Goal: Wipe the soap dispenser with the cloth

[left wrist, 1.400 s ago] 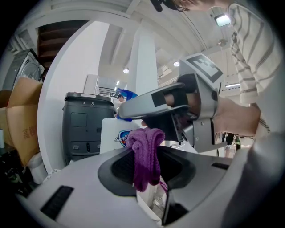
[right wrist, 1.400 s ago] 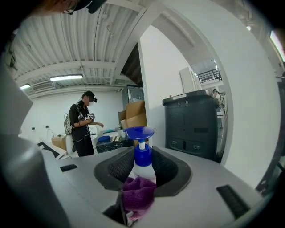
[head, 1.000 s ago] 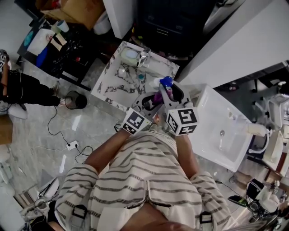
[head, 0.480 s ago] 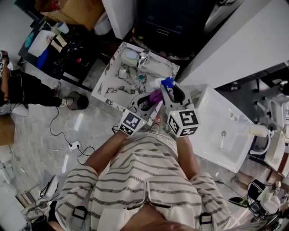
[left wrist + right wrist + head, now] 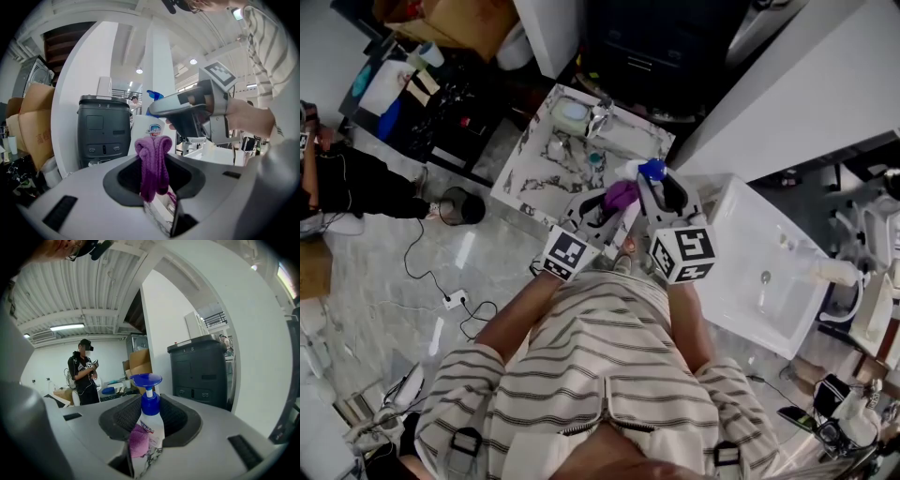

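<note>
While both sets of jaws are clamped, I have cloth and bottle together over the table's edge.
My left gripper (image 5: 605,208) is closed on the purple cloth (image 5: 153,161), which hangs folded between its jaws. My right gripper (image 5: 654,187) pinches the soap dispenser (image 5: 149,427) by its white body, blue pump upright. In the right gripper view the cloth lies against the bottle's left side. Both hang above the marble table (image 5: 534,159), near the white sink (image 5: 741,244).

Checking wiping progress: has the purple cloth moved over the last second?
Yes, slightly: the cloth has crept up-frame, toward the marble counter, in the head view.
</note>
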Demonstrator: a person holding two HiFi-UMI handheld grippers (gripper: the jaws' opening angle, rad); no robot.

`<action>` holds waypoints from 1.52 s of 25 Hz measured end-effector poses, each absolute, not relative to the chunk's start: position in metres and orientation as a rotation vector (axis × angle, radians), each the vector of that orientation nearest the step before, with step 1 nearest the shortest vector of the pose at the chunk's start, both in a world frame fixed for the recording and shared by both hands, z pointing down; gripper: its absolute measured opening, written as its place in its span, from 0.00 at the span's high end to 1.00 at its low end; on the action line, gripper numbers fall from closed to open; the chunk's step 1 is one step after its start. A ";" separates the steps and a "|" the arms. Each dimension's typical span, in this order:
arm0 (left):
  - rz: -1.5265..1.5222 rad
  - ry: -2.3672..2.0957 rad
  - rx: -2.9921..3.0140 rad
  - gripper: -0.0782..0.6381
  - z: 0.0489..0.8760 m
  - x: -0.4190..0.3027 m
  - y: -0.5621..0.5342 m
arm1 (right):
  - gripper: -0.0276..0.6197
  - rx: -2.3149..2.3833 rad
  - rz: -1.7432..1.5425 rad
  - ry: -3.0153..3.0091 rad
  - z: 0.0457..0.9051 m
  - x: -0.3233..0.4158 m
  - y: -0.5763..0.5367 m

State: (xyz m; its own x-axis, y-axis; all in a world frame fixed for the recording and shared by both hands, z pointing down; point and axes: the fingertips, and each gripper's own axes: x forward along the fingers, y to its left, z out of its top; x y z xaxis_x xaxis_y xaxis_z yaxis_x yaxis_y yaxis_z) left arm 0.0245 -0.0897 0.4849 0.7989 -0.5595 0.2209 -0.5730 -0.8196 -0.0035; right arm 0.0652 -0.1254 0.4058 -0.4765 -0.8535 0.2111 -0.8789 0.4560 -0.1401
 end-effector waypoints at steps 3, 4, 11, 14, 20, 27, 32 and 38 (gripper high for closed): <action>0.310 -0.937 2.917 0.72 0.481 0.021 -0.091 | 0.75 1.545 0.351 -2.585 0.406 0.066 -0.125; 0.302 -0.944 2.915 0.72 0.479 0.019 -0.092 | 0.75 1.546 0.350 -2.586 0.406 0.066 -0.125; 0.250 -0.992 2.905 0.72 0.465 0.008 -0.098 | 0.75 1.549 0.341 -2.595 0.403 0.066 -0.123; 0.228 -0.993 2.910 0.72 0.458 0.006 -0.099 | 0.75 1.555 0.336 -2.598 0.401 0.069 -0.123; 0.159 -1.011 2.908 0.72 0.444 0.001 -0.107 | 0.75 1.554 0.326 -2.602 0.399 0.075 -0.120; 0.137 -1.013 2.922 0.72 0.435 -0.004 -0.112 | 0.75 1.486 0.292 -2.652 0.395 0.067 -0.115; 0.146 -0.945 2.951 0.72 0.433 -0.005 -0.110 | 0.75 1.412 0.252 -2.702 0.390 0.065 -0.113; 0.158 -0.840 3.024 0.72 0.430 -0.001 -0.101 | 0.75 1.297 0.162 -2.751 0.388 0.065 -0.104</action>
State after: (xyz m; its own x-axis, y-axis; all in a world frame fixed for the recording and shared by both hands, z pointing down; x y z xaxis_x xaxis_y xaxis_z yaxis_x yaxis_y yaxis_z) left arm -0.0005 -0.1009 0.4300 0.8522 -0.5142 0.0965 -0.5141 -0.8573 -0.0279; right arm 0.0647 -0.1044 0.3884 -0.6336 -0.7623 0.1320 -0.7725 0.6326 -0.0550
